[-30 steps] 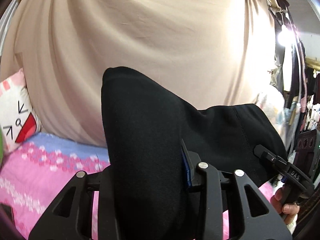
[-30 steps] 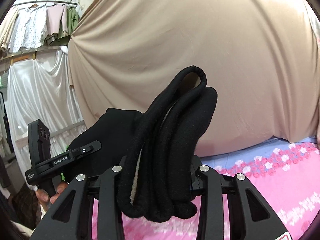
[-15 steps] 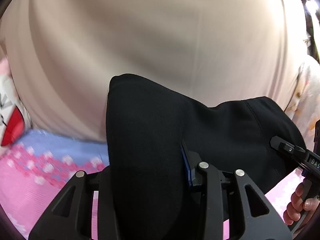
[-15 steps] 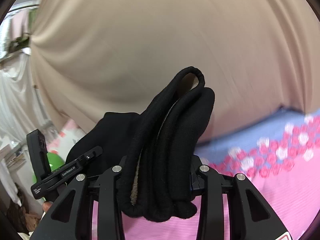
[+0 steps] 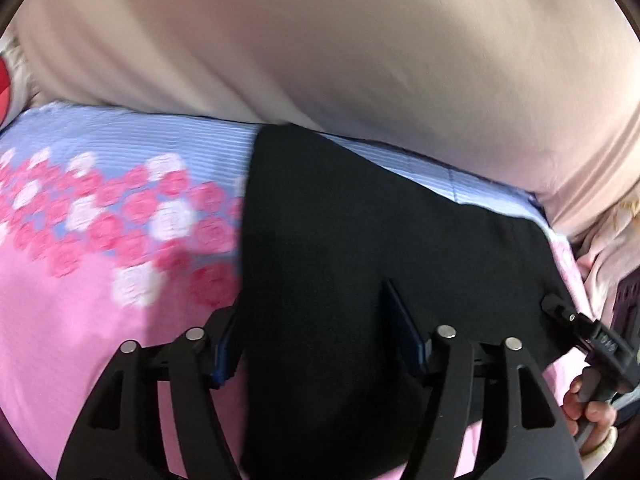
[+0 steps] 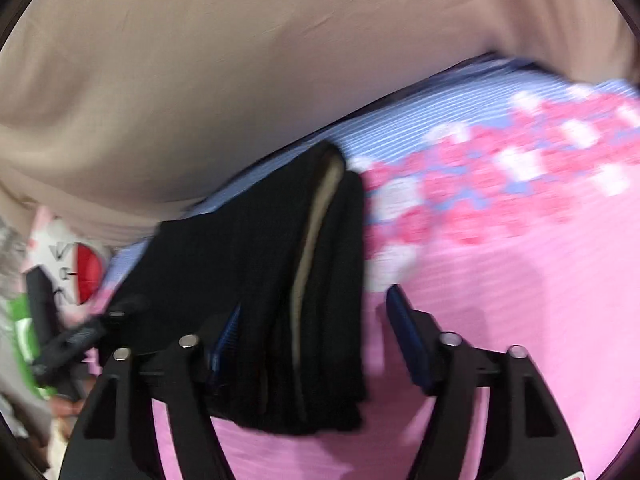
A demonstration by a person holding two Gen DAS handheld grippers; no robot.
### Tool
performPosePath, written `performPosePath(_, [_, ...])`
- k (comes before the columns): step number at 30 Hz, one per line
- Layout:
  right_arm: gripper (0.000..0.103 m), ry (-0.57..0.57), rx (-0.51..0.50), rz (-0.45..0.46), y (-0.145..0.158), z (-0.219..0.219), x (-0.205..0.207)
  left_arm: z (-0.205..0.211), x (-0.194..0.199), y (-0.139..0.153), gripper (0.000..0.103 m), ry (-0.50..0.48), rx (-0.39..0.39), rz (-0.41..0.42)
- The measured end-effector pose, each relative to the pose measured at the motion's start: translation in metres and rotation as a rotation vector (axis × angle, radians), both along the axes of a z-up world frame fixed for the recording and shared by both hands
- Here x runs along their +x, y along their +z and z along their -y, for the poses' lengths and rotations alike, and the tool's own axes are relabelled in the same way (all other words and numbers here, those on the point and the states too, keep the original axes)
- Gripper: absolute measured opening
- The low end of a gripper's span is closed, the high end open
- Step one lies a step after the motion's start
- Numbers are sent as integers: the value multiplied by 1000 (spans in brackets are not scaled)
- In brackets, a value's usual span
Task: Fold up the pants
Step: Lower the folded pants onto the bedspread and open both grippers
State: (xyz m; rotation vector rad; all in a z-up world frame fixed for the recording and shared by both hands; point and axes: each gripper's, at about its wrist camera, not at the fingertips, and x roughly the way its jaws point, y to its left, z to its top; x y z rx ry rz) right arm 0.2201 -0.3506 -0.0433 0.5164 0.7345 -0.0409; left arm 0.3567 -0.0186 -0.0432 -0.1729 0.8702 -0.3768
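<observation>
The black pants (image 5: pixel 360 240) lie folded on the pink flowered bed sheet (image 5: pixel 80 320), their far edge near the beige curtain. My left gripper (image 5: pixel 312 332) straddles their left end, its jaws opening, the cloth loose between the pads. In the right wrist view the pants' (image 6: pixel 260 248) layered right end with a tan lining rests on the sheet. My right gripper (image 6: pixel 312 320) is around it with its jaws opening, and a gap shows between the right pad and the cloth.
A beige curtain (image 5: pixel 320 40) hangs along the bed's far side. A cartoon cushion (image 6: pixel 80 268) lies at the left end. A hand (image 5: pixel 588 412) holds the right gripper's handle at the lower right of the left wrist view. Pink sheet (image 6: pixel 520 280) spreads to the right.
Both grippers came down from in front of the curtain with the pants and laid them on the bed. Both pairs of jaws have widened, and the cloth is no longer pinched.
</observation>
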Motion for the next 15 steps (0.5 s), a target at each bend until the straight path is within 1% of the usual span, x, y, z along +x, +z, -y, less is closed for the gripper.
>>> performPosePath(1, [60, -40, -24, 17, 11, 3, -11, -11, -12, 15, 62, 25, 19, 37])
performPosePath(2, [52, -77, -67, 50, 24, 3, -22, -17, -22, 26, 63, 50, 49, 77])
performPosePath(3, [33, -78, -146, 95, 43, -4, -31, -21, -27, 36, 68, 76, 81, 120])
performPosePath(4, [21, -50, -205, 110, 59, -14, -32, -24, -34, 47, 70, 103, 108, 156])
performPosePath(5, [16, -30, -225, 113, 66, -21, -29, -24, -41, 64, 72, 136, 126, 186])
performPosePath(6, [10, -1, -239, 107, 74, -30, -19, -21, -40, 71, 72, 149, 133, 193])
performPosePath(7, [7, 39, -243, 97, 79, -41, -7, -15, -37, 76, 72, 149, 141, 189])
performPosePath(8, [7, 60, -249, 91, 80, -48, 2, -4, -33, 78, 73, 131, 151, 178])
performPosePath(9, [6, 95, -278, 70, 76, -60, 21, 7, -27, 76, 73, 114, 168, 162])
performPosePath(10, [6, 107, -294, 47, 70, -66, 33, 21, -21, 71, 73, 103, 187, 148])
performPosePath(11, [6, 109, -305, 15, 61, -69, 46, 38, -15, 59, 73, 89, 212, 129])
performPosePath(12, [6, 97, -312, -30, 45, -65, 61, 52, -11, 48, 73, 73, 237, 113])
performPosePath(13, [2, 65, -322, -71, 30, -57, 73, 63, -1, 32, 73, 73, 280, 91])
performPosePath(14, [1, 34, -329, -109, 13, -46, 82, 71, 8, 15, 73, 78, 330, 70])
performPosePath(15, [0, 27, -303, -112, 5, -37, 85, 70, 12, 6, 79, 84, 364, 54])
